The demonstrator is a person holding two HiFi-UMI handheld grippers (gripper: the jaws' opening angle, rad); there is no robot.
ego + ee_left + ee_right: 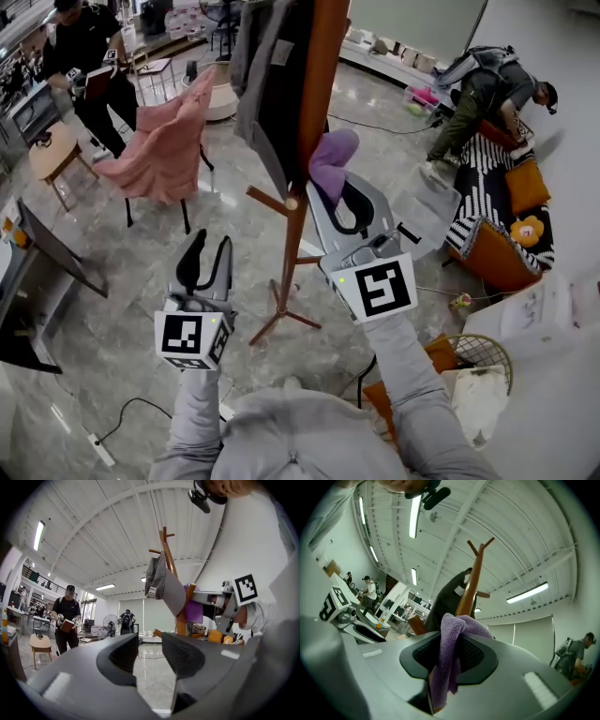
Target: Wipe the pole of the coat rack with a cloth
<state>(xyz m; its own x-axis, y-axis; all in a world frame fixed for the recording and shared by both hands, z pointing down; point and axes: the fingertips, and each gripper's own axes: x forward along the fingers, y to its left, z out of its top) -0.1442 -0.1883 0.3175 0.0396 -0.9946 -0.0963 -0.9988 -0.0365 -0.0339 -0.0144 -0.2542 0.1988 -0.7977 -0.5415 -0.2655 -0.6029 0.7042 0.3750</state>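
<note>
A wooden coat rack pole point(302, 187) stands in the middle of the head view, with a dark grey garment point(272, 84) hung on it. My right gripper point(336, 192) is shut on a purple cloth point(330, 159), which lies against the right side of the pole. In the right gripper view the purple cloth point(449, 656) hangs between the jaws, with the pole point(469, 585) just beyond. My left gripper point(208, 258) is open and holds nothing, to the left of the pole. The left gripper view shows the pole point(174, 581) and the garment point(161, 585) ahead.
A chair draped in pink fabric point(164, 141) stands at the left. Beyond it are a small round table point(52, 155) and a standing person point(89, 56). Another person point(483, 94) bends by a striped rug with orange cushions point(511, 220). A wire basket point(478, 361) sits near right.
</note>
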